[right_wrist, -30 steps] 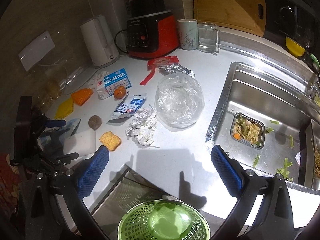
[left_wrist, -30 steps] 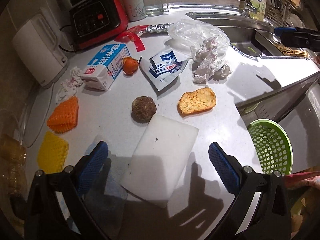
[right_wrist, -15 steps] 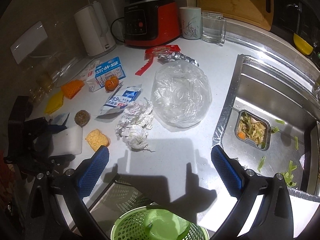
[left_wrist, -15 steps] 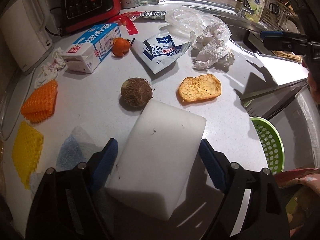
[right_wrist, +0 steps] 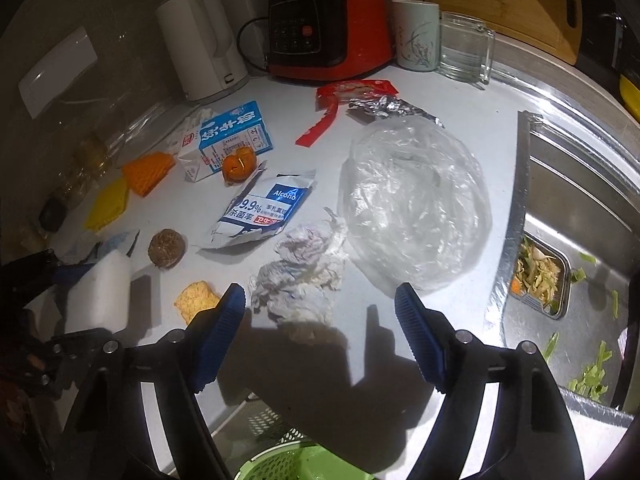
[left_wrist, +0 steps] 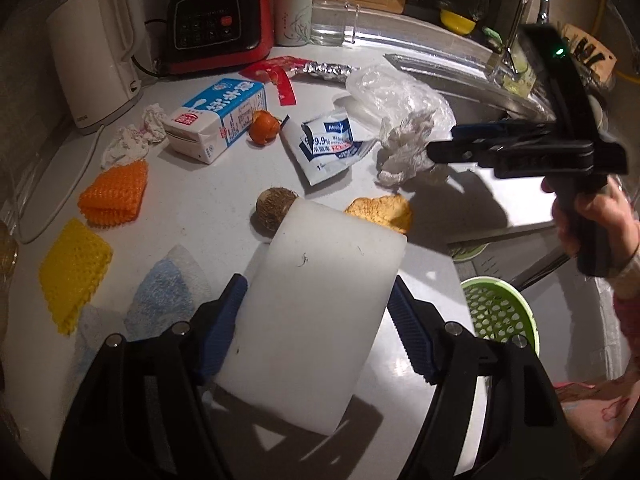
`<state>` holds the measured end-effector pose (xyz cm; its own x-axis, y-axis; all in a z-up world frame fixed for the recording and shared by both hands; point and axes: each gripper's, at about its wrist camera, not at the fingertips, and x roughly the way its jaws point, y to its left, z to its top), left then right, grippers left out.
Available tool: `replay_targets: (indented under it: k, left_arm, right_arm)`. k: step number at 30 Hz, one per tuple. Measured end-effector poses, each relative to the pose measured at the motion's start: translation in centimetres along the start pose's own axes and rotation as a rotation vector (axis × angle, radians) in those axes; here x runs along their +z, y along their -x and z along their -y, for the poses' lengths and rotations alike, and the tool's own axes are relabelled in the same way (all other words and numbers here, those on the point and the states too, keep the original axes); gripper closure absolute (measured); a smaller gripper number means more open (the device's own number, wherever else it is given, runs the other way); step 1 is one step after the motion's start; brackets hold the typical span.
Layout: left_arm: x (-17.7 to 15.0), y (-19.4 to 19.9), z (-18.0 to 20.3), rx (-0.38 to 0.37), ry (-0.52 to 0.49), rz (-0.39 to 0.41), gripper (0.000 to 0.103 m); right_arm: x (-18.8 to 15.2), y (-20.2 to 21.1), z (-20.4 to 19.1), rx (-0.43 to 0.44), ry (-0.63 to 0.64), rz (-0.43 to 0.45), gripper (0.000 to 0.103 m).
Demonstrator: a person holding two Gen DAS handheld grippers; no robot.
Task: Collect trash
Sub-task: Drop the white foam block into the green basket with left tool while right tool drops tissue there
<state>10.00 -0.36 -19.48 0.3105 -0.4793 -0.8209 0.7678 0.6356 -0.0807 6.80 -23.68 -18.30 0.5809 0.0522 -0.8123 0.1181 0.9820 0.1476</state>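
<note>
My left gripper (left_wrist: pixel 316 320) is shut on a white foam block (left_wrist: pixel 316 312) and holds it lifted and tilted above the counter; the block also shows in the right wrist view (right_wrist: pixel 100 292). My right gripper (right_wrist: pixel 320 328) is open and empty, hovering just short of a crumpled white tissue (right_wrist: pixel 304 272); it also shows in the left wrist view (left_wrist: pixel 480 140). A green trash basket (left_wrist: pixel 500 316) sits below the counter edge, also at the bottom of the right wrist view (right_wrist: pixel 296 464). Trash lies on the counter: a wipes packet (right_wrist: pixel 264 208), a clear plastic bag (right_wrist: pixel 412 204), a milk carton (right_wrist: pixel 228 136).
Also on the counter are a piece of bread (left_wrist: pixel 384 212), a brown round item (left_wrist: pixel 274 208), an orange peel (left_wrist: pixel 264 124), orange (left_wrist: pixel 112 192) and yellow (left_wrist: pixel 74 268) foam nets, foil (right_wrist: pixel 392 108). A kettle (right_wrist: pixel 200 44), blender base (right_wrist: pixel 328 28), mug and glass stand behind. The sink (right_wrist: pixel 580 240) is right.
My left gripper closed on the white foam block and raised it off the counter. My right gripper moved forward and down toward the crumpled tissue, still open.
</note>
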Motion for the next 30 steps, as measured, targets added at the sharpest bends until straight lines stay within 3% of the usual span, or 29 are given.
replay_targets:
  k: [2,4,5,10,15,23,25,30]
  left_arm:
    - [0.0,1.4,0.3,0.006,0.037,0.023,0.034]
    - [-0.2,2.5,0.7,0.013,0.072,0.045,0.034]
    - [-0.4,3.0,0.9,0.015,0.09,0.051,0.034]
    - [-1.7,4.0,2.7,-0.009,0.124,0.042,0.034]
    - [-2.1,4.6,7.6,-0.102,0.056,0.013,0.034]
    - [-4.5,2.0,18.0,-0.308,-0.081,-0.091,0.028]
    - [-5.3,0.8,19.5,-0.326,-0.089,-0.136,0.017]
    - [-6.2,0.6,20.7,-0.309,-0.082,-0.158,0.013]
  right_arm:
    - [0.2,-1.3,-0.5,-0.009,0.019,-0.015,0.036]
    - [0.1,-2.3,-0.5,0.007,0.019,-0.049,0.07]
    - [-0.2,-2.4,-0.3,0.031,0.001,-0.058,0.074]
    - [-1.1,-0.3,0.6,0.067,-0.043,-0.036,0.079]
    - [-2.8,5.4,1.4,0.057,-0.053,0.016,0.079]
    - [-10.6,15.1,3.6,-0.009,-0.134,0.031,0.077]
    - [-12.9,16.6,4.1,-0.02,-0.163,0.022,0.077]
    - [-17.2,18.4,4.1,-0.026,-0.208,0.0,0.076]
